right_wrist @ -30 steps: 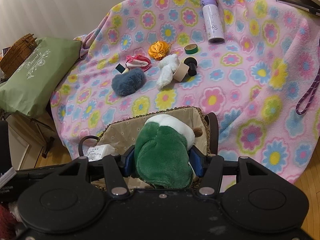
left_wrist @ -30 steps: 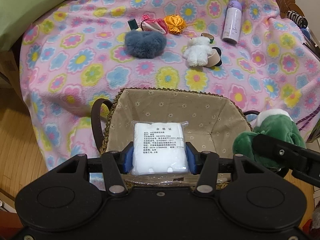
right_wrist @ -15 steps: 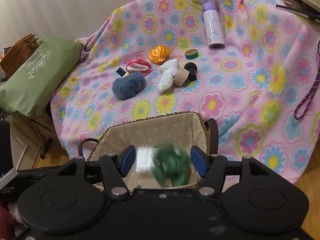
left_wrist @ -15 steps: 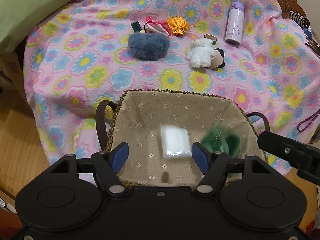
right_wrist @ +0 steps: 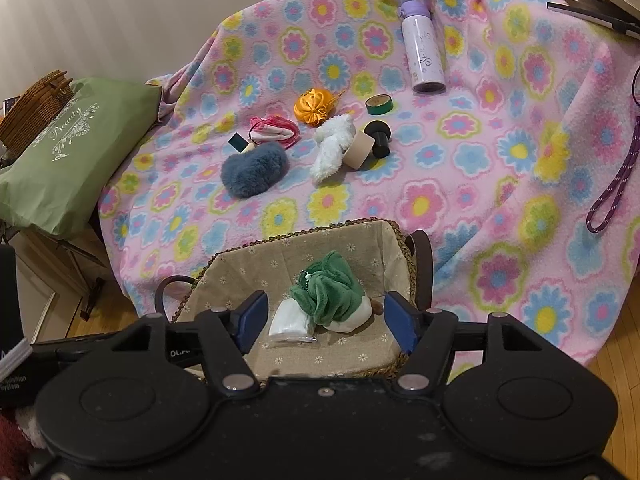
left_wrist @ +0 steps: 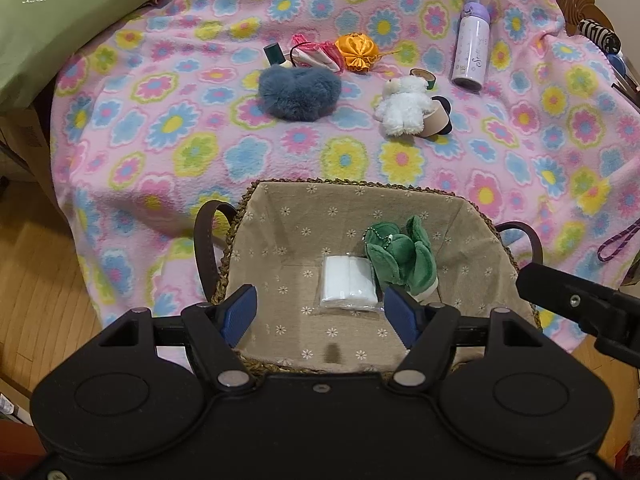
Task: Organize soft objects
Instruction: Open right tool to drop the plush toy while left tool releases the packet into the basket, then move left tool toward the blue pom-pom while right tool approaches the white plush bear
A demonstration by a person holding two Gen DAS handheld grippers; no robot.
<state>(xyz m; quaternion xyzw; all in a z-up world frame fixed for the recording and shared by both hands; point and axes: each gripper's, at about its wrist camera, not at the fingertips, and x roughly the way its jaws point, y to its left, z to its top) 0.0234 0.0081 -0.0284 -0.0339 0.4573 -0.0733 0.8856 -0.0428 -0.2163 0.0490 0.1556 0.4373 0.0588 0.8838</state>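
Note:
A fabric-lined woven basket (left_wrist: 344, 208) (right_wrist: 280, 240) stands in front of the flower blanket. On its floor lie a white plastic-wrapped packet (left_wrist: 348, 284) (right_wrist: 290, 322) and a green plush toy (left_wrist: 404, 260) (right_wrist: 332, 288), side by side. My left gripper (left_wrist: 320, 316) hangs open above the packet, holding nothing. The jaws of my right gripper (right_wrist: 325, 322) are opening above the green plush, clear of it. On the blanket lie a blue-grey fluffy piece (left_wrist: 298, 92) (right_wrist: 254, 170), a white plush (left_wrist: 402, 106) (right_wrist: 332, 144), an orange pouch (left_wrist: 356, 52) (right_wrist: 316, 106) and a pink pouch (left_wrist: 318, 54) (right_wrist: 274, 130).
A lilac bottle (left_wrist: 472, 50) (right_wrist: 424, 52), a green tape roll (right_wrist: 379, 105), a beige roll (right_wrist: 358, 152) and a black knob (right_wrist: 380, 138) also lie on the blanket. A green pillow (left_wrist: 60, 12) (right_wrist: 68, 152) sits at the left, a purple cord (right_wrist: 612, 184) at the right. Wooden floor surrounds the basket.
Both grippers opened. The white packet dropped out of the left one and the green plush out of the right one; both now rest on the basket floor.

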